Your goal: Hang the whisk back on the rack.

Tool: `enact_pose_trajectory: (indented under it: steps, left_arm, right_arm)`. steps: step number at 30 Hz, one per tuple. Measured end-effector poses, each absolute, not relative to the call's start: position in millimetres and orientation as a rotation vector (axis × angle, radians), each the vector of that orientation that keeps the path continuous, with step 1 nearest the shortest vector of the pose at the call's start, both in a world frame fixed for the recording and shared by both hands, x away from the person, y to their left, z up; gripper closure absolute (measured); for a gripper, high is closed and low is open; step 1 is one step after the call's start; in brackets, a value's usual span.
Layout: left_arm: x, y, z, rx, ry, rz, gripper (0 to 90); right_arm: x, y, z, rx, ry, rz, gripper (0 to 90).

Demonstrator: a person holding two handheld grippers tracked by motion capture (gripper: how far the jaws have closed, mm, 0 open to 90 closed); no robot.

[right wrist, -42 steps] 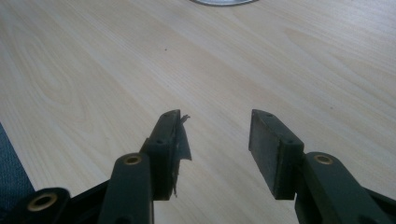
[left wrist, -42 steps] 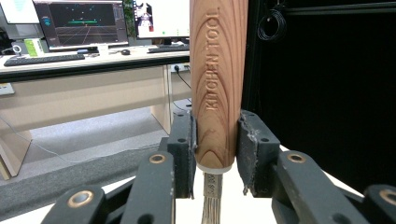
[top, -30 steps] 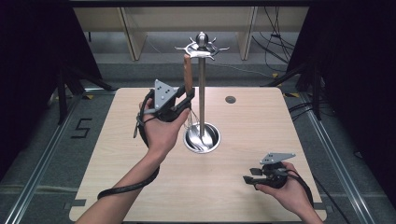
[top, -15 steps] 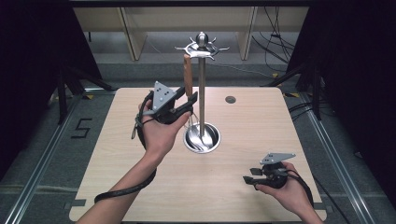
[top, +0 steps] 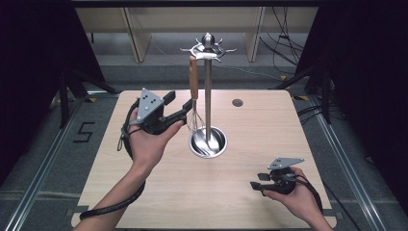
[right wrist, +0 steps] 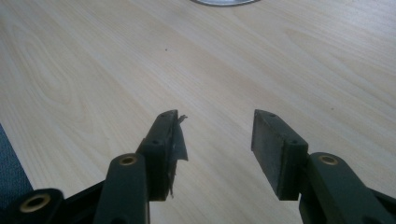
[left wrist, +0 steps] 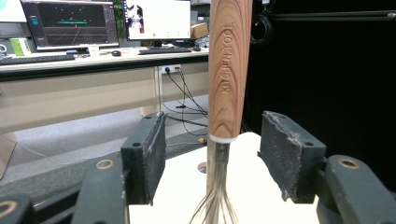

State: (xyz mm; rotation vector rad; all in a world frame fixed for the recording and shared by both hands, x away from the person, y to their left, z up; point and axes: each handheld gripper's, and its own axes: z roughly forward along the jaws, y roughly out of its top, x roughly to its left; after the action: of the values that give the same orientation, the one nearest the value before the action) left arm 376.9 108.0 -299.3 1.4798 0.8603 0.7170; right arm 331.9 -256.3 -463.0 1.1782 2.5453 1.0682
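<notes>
A whisk [top: 193, 82] with a wooden handle hangs upright from the top hooks of a metal utensil stand [top: 208, 101], its wires just above the stand's round base. My left gripper [top: 179, 107] is held just left of the whisk. Its jaws have just been opening. In the left gripper view the whisk [left wrist: 229, 70] stands between the spread pads of the left gripper [left wrist: 212, 154], touching neither. My right gripper [top: 256, 185] rests low at the table's front right. It is open, with bare wood between the jaws of the right gripper [right wrist: 217, 133], which have just been opening a little.
The stand's shiny base [top: 219, 147] sits mid-table. A small dark round disc [top: 237, 102] lies at the back right of the tabletop [top: 269, 130]. Shelf units stand beyond the far edge, and metal floor rails run along both sides.
The left gripper's jaws opened off the whisk handle and the hand drew back to the left. The whisk stays hanging on the stand. The right hand has kept still.
</notes>
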Motion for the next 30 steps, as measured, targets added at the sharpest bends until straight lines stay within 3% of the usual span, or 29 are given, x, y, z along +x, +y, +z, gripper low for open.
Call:
enact_pose_trajectory:
  steps: [17,30]
  left_arm:
    - [344.6,143.0,-307.7,1.498,0.824,0.721,38.5]
    - [330.9,183.3,-331.5,1.505,0.917,0.748,39.7]
  right_arm:
    - [331.8,-256.5,-462.6,1.174,2.538,1.075,51.0]
    - [331.8,-256.1,-462.8,1.172,2.538,1.09,49.9]
